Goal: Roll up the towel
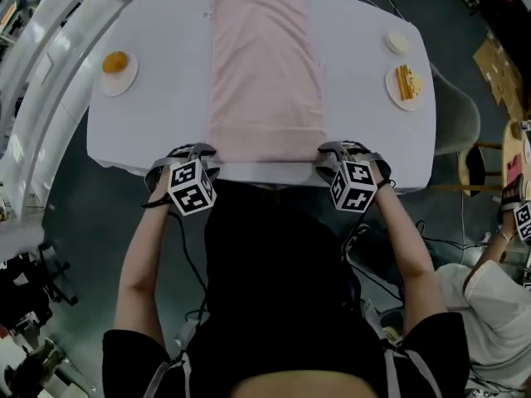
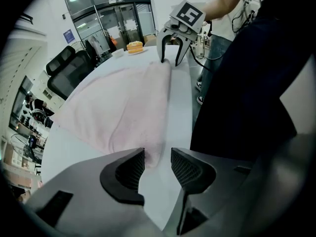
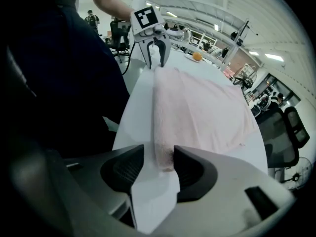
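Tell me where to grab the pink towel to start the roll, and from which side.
Grip the towel at the two corners of its near short edge, coming down from above on the person's side of the table. It lies flat with its length running away, so that edge should curl forward. The left gripper and right gripper each stand open over a corner.

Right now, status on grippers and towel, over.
Left gripper, right gripper open, straddling near corners of towel. Flat, not yet rolled. Nothing lying on it.
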`<state>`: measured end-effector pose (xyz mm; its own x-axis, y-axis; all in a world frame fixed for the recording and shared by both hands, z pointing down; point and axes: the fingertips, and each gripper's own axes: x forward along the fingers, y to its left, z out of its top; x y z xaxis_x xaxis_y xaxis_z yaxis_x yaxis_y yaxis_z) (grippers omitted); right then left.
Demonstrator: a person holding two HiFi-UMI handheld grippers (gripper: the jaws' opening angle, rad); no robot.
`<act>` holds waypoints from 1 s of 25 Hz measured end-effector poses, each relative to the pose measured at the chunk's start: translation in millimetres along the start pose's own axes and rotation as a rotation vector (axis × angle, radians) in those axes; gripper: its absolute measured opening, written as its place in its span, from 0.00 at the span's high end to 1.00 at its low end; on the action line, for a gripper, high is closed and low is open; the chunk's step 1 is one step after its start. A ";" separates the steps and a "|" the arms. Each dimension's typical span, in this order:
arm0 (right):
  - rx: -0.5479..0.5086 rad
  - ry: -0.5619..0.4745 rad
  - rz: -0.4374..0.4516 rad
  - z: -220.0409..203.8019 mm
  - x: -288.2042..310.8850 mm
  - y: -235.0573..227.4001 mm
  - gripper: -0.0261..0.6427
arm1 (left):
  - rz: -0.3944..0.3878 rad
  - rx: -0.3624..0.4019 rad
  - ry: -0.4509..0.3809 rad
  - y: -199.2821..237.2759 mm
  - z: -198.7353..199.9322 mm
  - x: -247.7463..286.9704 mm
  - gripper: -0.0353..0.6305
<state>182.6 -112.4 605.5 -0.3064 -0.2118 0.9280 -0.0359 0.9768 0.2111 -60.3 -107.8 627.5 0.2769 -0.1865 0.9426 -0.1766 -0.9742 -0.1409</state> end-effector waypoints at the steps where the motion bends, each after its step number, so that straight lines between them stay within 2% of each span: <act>1: 0.002 0.002 -0.001 -0.2 1.6 -1.0 0.68 | -0.009 0.007 0.004 0.0 -0.3 1.6 0.69; 5: 0.003 0.004 -0.018 -2.5 4.6 -6.8 0.69 | -0.046 0.006 0.004 0.8 1.6 3.4 0.69; 6: 0.003 0.005 -0.023 -3.2 5.5 -8.4 0.77 | -0.056 -0.003 -0.001 1.5 1.9 4.1 0.69; 7: 0.003 0.006 -0.026 -3.4 6.7 -9.9 0.80 | -0.067 -0.015 -0.006 2.2 1.6 4.7 0.69; 11: -0.008 0.010 -0.010 -2.7 10.6 -10.4 0.80 | -0.107 -0.072 -0.017 3.3 -1.0 5.3 0.69; 14: -0.008 0.001 0.015 -3.7 10.7 -9.8 0.82 | -0.147 -0.143 -0.045 6.2 0.2 5.7 0.69; 16: -0.003 -0.008 0.018 -3.1 9.8 -11.4 0.83 | -0.174 -0.193 -0.063 10.2 0.4 4.9 0.72; 17: -0.002 -0.012 0.015 -2.6 9.2 -13.1 0.88 | -0.181 -0.207 -0.066 13.1 0.2 4.6 0.74; 18: -0.002 -0.014 0.012 -2.5 8.8 -14.7 0.88 | -0.184 -0.213 -0.066 16.2 0.2 4.6 0.78; 21: -0.011 -0.009 0.005 -2.5 9.1 -17.0 0.88 | -0.178 -0.195 -0.055 21.6 0.9 5.2 0.84; 25: -0.016 -0.011 -0.011 -1.2 5.7 -17.1 0.92 | -0.127 -0.106 -0.025 20.1 -0.5 3.4 0.89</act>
<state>182.6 -130.3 607.5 -0.3166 -0.2226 0.9221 -0.0243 0.9737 0.2267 -63.4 -128.0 628.1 0.3270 -0.0668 0.9426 -0.2367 -0.9715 0.0132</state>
